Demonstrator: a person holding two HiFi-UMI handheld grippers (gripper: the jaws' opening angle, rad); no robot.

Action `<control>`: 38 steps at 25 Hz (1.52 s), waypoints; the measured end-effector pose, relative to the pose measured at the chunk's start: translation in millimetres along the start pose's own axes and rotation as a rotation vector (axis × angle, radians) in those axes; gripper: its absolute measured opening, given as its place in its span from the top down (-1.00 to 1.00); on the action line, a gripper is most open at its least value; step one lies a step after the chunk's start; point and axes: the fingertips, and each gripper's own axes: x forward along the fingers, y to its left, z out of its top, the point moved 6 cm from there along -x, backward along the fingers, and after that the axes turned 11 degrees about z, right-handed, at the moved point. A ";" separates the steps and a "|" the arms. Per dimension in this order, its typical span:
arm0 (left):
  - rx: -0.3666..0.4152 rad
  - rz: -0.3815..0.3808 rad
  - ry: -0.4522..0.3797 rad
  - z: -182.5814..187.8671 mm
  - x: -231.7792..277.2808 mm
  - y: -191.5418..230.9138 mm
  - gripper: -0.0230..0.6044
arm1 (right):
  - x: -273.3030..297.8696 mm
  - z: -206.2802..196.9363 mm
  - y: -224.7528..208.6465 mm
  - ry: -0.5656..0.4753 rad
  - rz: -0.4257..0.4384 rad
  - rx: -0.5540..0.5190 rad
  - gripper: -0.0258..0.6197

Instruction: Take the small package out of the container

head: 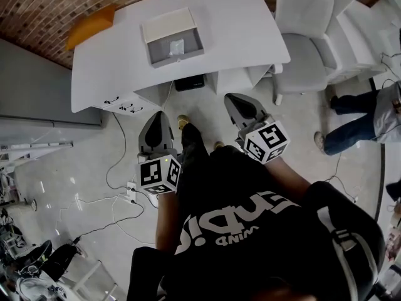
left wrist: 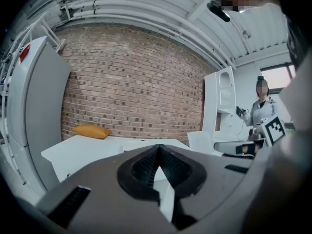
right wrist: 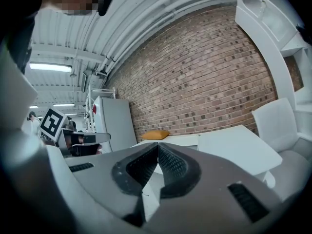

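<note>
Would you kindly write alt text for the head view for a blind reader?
A person holds the left hand-held gripper and right hand-held gripper, both shut, before a white table bearing an open grey container with a small package inside.

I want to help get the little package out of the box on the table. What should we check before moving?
1. Small package in sight: ok. It lies inside the container.
2. Container open on top: ok. The package shows from above.
3. Left hand-held gripper empty: ok. Its jaws are together with nothing between them.
4. Right hand-held gripper empty: ok. Its jaws are together with nothing between them.
5. Jaws open enough to grab: not ok. Both are shut.
6. Grippers at the container: not ok. Both hang over the floor, short of the table.
</note>
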 end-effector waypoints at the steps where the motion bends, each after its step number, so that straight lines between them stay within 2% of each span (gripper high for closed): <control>1: 0.002 0.001 -0.002 0.2 3.0 2.3 0.91 | 4.0 0.0 -1.9 -0.006 -0.001 0.001 0.92; 8: -0.004 -0.008 -0.004 7.2 27.4 18.6 0.91 | 35.0 0.1 -6.9 0.007 0.008 0.006 0.92; 20: -0.010 -0.053 -0.010 18.8 92.4 44.9 0.91 | 88.6 6.1 -32.7 0.019 -0.024 0.004 0.92; 32: -0.011 -0.096 0.023 26.7 175.8 76.2 0.91 | 154.9 12.4 -73.8 0.032 -0.062 0.017 0.92; 38: 0.005 -0.145 0.022 43.4 221.0 84.6 0.91 | 187.3 26.8 -93.2 0.040 -0.083 0.009 0.92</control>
